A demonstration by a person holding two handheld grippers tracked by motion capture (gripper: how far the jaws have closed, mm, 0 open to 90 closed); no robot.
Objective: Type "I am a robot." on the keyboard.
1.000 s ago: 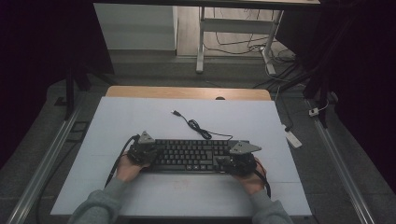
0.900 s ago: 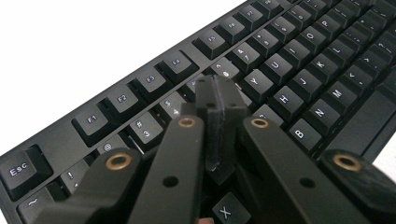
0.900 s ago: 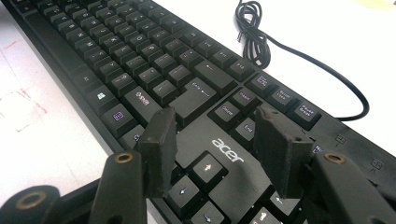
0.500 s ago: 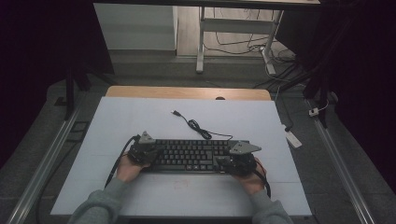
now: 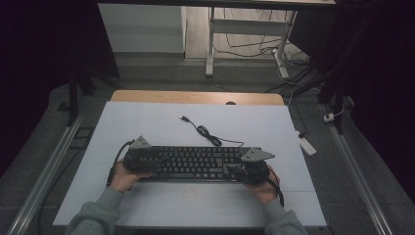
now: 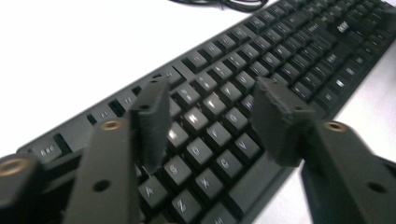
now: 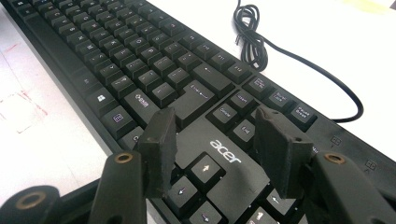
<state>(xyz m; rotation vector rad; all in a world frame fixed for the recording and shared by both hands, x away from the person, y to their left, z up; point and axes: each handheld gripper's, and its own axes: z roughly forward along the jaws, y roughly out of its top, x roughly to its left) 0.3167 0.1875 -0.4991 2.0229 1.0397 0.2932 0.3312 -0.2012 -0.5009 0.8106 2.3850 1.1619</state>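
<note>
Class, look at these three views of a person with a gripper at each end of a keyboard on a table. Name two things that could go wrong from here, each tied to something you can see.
1. Both the left gripper and the right gripper hover open just above the keyboard; the left one's jaws have just been opening. Lowering either could press or scrape keys.
2. The cable lies loosely coiled on the table behind the keyboard. Moving the keyboard might drag or snag it.

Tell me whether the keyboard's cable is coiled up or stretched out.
Partly coiled: the cable loops in a small bundle behind the keyboard, its plug end lying loose on the white table.
</note>
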